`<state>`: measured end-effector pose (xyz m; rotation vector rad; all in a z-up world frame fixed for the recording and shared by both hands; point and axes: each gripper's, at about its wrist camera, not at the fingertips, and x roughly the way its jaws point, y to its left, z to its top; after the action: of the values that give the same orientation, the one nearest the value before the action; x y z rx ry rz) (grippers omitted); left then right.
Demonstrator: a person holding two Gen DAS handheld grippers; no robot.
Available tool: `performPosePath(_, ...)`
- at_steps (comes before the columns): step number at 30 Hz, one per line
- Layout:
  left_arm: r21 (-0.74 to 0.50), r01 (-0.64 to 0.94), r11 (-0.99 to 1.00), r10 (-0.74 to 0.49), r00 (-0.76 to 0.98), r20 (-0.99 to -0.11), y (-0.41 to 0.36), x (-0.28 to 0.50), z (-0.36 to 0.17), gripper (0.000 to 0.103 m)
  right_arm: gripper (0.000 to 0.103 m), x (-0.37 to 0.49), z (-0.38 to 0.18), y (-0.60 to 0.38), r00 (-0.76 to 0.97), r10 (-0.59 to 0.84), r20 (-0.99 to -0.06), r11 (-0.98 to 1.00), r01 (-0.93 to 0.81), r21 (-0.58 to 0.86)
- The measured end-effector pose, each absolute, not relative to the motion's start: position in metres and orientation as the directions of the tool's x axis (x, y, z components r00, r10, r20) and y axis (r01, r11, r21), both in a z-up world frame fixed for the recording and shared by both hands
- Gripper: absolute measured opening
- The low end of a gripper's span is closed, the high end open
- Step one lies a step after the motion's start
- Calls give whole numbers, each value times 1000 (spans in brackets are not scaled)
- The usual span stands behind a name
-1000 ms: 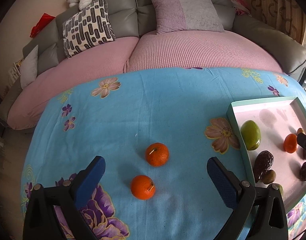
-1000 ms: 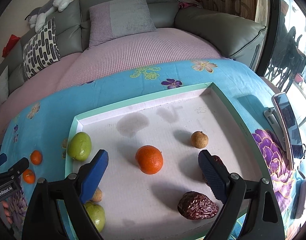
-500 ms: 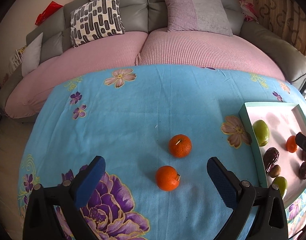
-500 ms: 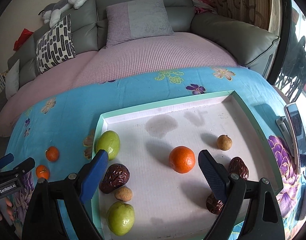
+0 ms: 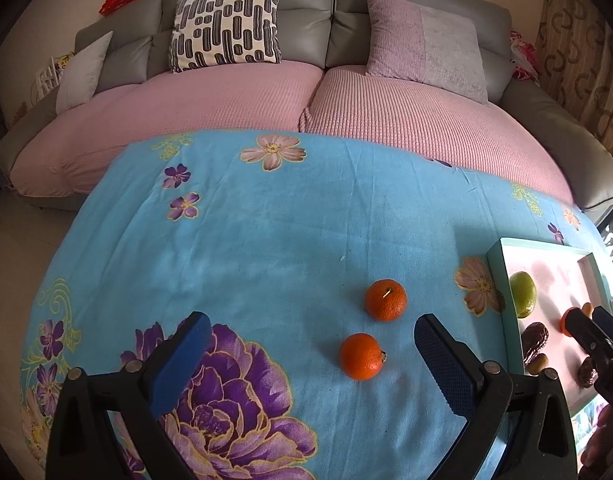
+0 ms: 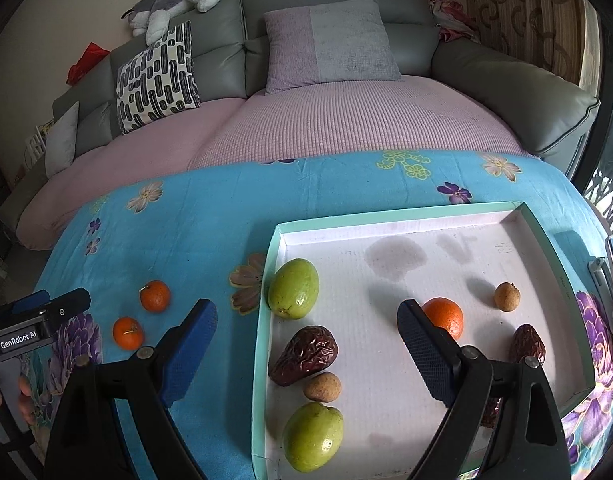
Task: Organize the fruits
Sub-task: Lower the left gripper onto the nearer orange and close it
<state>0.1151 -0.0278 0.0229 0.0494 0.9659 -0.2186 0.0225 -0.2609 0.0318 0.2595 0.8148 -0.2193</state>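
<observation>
Left wrist view shows the left gripper (image 5: 310, 344), jaws wide and empty, having drifted leftward off the two oranges (image 5: 361, 356), which now sit just outside the tray (image 6: 266, 320), while the right gripper (image 6: 306, 332), also wide, holds nothing.
</observation>
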Motion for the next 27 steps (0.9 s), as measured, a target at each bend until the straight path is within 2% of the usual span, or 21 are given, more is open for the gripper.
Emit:
performPosePath(10,-75,162,984,-154,557,-816,-7,117,25,102,92,35,33,-221,685,-30,-728,980,163,113)
performPosePath(18,-101,189,977,-183,489,-853,-10,117,5,102,92,46,17,-206,637,-20,-771,984,148,97)
performPosePath(26,-142,247,959,-239,425,-873,-25,115,-10,87,92,46,14,-208,619,-47,-784,984,163,70)
performPosePath(27,-149,252,956,-246,418,-874,-27,116,-11,80,92,45,14,-209,619,-54,-783,983,170,67)
